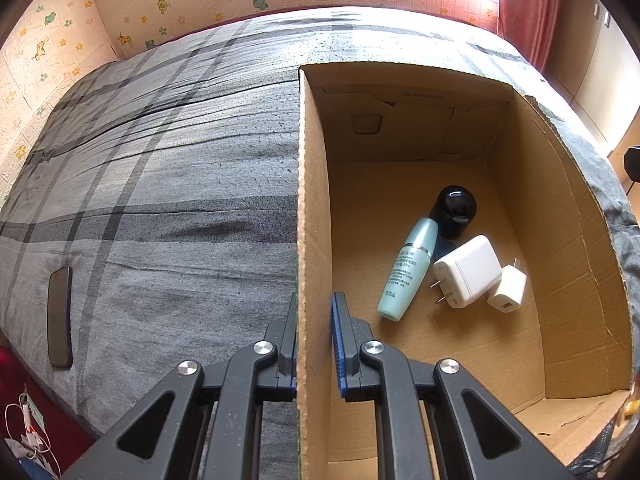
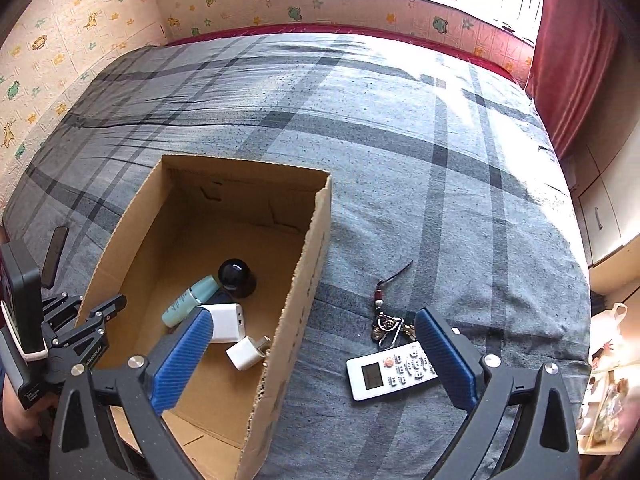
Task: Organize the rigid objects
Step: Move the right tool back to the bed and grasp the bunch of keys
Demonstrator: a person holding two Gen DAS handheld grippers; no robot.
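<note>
Left wrist view: the left gripper (image 1: 316,344) pinches the near wall of the cardboard box (image 1: 310,200) on a plaid-covered bed (image 1: 160,184). Inside lie a teal bottle (image 1: 406,270), two white chargers (image 1: 466,272) and a black cap (image 1: 454,210). The right gripper (image 2: 316,360) is spread wide, empty, above the box edge, with a remote control (image 2: 390,370) and keychain (image 2: 386,326) beyond on the bedspread.

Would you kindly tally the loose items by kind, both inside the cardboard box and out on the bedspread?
White chargers: 2, large and small, in the cardboard box
Bottles: 1, pale blue, in the box
Black round items: 1, in the box
Remote controls: 1, on the bedspread
Keychains: 1, on the bedspread
Phones: 1, on the bedspread
Total: 7
</note>
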